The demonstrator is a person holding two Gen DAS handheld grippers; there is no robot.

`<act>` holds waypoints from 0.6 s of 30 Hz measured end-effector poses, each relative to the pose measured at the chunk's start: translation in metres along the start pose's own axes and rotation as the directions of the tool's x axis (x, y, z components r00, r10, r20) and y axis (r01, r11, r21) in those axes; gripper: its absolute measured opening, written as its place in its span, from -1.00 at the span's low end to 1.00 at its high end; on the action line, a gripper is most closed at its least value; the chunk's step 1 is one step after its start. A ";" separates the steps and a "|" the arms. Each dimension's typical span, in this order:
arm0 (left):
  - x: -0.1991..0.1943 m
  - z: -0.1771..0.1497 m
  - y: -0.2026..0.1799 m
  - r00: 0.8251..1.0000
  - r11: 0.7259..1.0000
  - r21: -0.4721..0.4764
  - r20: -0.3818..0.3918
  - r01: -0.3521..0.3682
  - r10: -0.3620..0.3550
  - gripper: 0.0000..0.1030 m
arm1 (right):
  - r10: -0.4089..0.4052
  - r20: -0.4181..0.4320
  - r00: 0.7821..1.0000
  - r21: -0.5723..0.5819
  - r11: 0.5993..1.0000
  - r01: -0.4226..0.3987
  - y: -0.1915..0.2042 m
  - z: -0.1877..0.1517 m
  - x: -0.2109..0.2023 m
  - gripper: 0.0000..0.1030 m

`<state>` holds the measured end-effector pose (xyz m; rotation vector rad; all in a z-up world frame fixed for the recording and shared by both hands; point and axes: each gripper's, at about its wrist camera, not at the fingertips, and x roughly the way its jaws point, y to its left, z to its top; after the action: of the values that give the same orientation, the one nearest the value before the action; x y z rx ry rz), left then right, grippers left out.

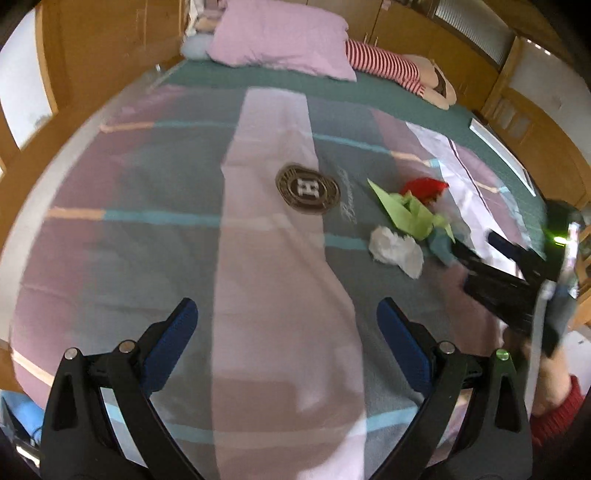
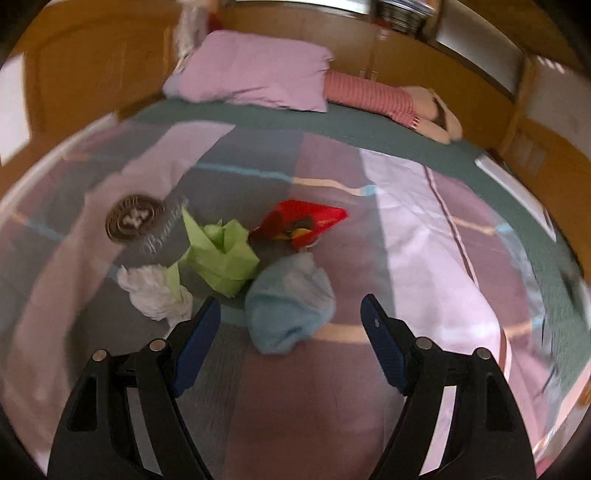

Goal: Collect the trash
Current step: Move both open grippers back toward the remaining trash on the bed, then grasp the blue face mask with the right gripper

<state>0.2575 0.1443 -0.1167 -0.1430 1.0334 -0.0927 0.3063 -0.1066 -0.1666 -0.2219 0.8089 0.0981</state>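
Observation:
A heap of trash lies on the bed's striped blanket (image 2: 424, 229): crumpled green paper (image 2: 221, 251), a red snack wrapper (image 2: 303, 218), a white tissue wad (image 2: 155, 288) and a pale blue plastic bag (image 2: 291, 314). My right gripper (image 2: 290, 315) is open, its blue-padded fingers on either side of the blue bag's near end, just above it. In the left wrist view the green paper (image 1: 402, 214), red wrapper (image 1: 424, 188) and white wad (image 1: 395, 251) sit to the right. My left gripper (image 1: 288, 317) is open and empty over bare blanket. The right gripper (image 1: 476, 251) reaches the heap from the right.
A pink pillow (image 1: 284, 37) and a striped soft toy (image 1: 391, 70) lie at the head of the bed. A round logo patch (image 1: 306, 190) marks the blanket left of the heap. Wooden cabinets (image 1: 424, 33) line the far wall and sides.

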 end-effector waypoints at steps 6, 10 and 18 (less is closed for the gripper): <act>0.006 -0.001 -0.002 1.000 1.000 0.003 -0.025 -0.002 0.002 0.88 | 0.017 -0.069 0.997 -0.135 0.991 -0.027 0.024 0.001 0.029 -0.15; 0.008 -0.001 0.000 1.000 1.000 -0.007 -0.028 -0.014 0.013 0.88 | 0.076 -0.100 0.992 -0.080 0.993 -0.084 0.019 -0.004 0.031 -0.68; 0.012 -0.001 -0.005 1.000 1.000 -0.006 -0.025 -0.017 0.017 0.88 | 0.229 -0.106 0.968 0.003 0.973 -0.229 0.013 -0.014 -0.004 -0.81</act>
<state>0.2629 0.1379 -0.1268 -0.1387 1.0597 -0.0760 0.2917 -0.0968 -0.1753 -0.1421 0.9384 0.3099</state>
